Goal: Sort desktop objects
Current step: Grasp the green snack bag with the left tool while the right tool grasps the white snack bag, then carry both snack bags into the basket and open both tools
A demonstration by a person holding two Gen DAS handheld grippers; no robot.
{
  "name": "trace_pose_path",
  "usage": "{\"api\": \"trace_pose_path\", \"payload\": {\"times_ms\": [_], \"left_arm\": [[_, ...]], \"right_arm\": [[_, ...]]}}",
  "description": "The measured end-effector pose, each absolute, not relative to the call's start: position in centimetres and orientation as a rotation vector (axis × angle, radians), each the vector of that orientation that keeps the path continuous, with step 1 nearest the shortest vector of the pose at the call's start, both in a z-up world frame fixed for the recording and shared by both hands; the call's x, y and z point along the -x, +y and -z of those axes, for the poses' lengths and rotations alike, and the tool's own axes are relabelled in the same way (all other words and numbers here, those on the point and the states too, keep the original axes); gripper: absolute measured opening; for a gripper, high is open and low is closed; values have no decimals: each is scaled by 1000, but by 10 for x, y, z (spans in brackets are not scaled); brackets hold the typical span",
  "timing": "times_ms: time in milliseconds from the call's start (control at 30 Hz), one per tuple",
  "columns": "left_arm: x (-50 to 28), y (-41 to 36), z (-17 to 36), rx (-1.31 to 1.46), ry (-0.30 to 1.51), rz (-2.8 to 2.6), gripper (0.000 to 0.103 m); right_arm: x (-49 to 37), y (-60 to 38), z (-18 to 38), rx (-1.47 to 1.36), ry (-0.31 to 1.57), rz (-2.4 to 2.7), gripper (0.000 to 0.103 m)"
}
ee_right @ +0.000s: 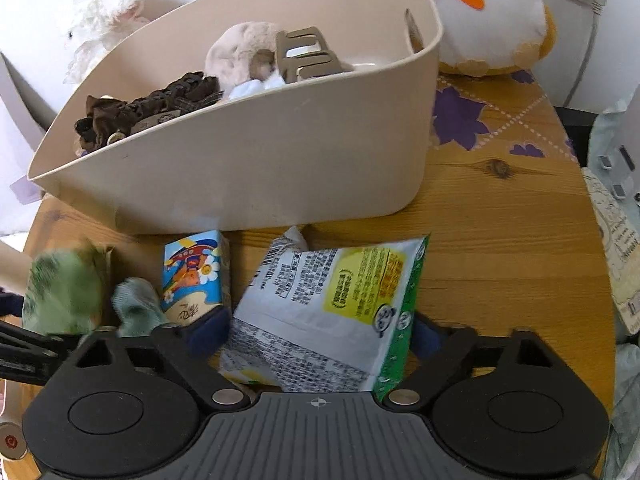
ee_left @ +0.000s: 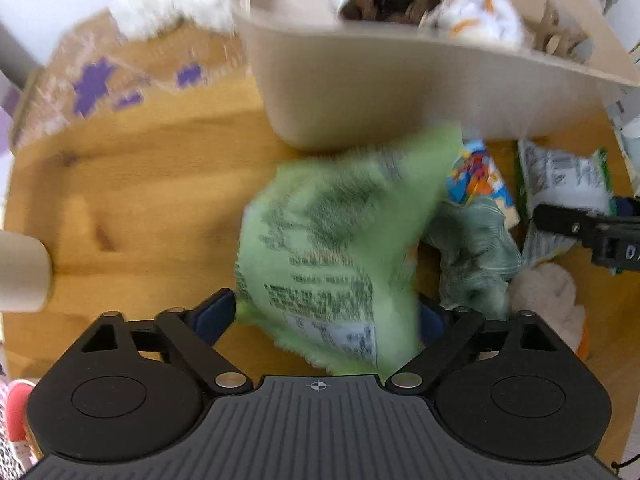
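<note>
My left gripper [ee_left: 326, 314] is shut on a light green snack packet [ee_left: 332, 240], held over the wooden table [ee_left: 140, 184]; the view is blurred by motion. My right gripper [ee_right: 320, 330] is shut on a white and green printed packet [ee_right: 332, 308], which also shows in the left wrist view [ee_left: 560, 184]. A beige bin [ee_right: 256, 160] stands just beyond both, holding hair ties, a plush and a clip. A small colourful carton [ee_right: 196, 276] stands in front of the bin, with a green cloth item [ee_right: 136, 308] beside it.
A plush toy with a carrot [ee_right: 492, 20] and a white fluffy plush [ee_right: 104, 16] sit behind the bin. A purple-patterned mat [ee_right: 472, 116] lies at the table's back. A cream fluffy item [ee_left: 548, 296] lies at the right in the left view.
</note>
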State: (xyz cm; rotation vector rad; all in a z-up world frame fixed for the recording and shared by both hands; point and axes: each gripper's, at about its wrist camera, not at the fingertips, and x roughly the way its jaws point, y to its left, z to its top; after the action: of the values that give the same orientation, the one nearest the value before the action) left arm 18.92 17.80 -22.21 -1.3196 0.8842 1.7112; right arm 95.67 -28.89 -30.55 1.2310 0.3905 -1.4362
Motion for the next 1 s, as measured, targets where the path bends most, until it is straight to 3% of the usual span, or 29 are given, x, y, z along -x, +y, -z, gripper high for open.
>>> {"api": "trace_pose_path", "payload": {"times_ms": [133, 300, 633, 1000], "left_arm": [[-195, 176, 222, 1224, 943, -1734, 67], [-188, 172, 215, 1183, 948, -1788, 25], [-177, 166, 212, 1171, 935, -1794, 21], [-176, 157, 213, 1074, 929, -1774, 3]], "right_arm": [[-957, -287, 304, -1227, 369, 1429, 77], [-958, -281, 301, -1201, 360, 1430, 71], [-958, -275, 296, -1191, 344, 1458, 68], [-958, -277, 297, -1166, 340, 1468, 66]]}}
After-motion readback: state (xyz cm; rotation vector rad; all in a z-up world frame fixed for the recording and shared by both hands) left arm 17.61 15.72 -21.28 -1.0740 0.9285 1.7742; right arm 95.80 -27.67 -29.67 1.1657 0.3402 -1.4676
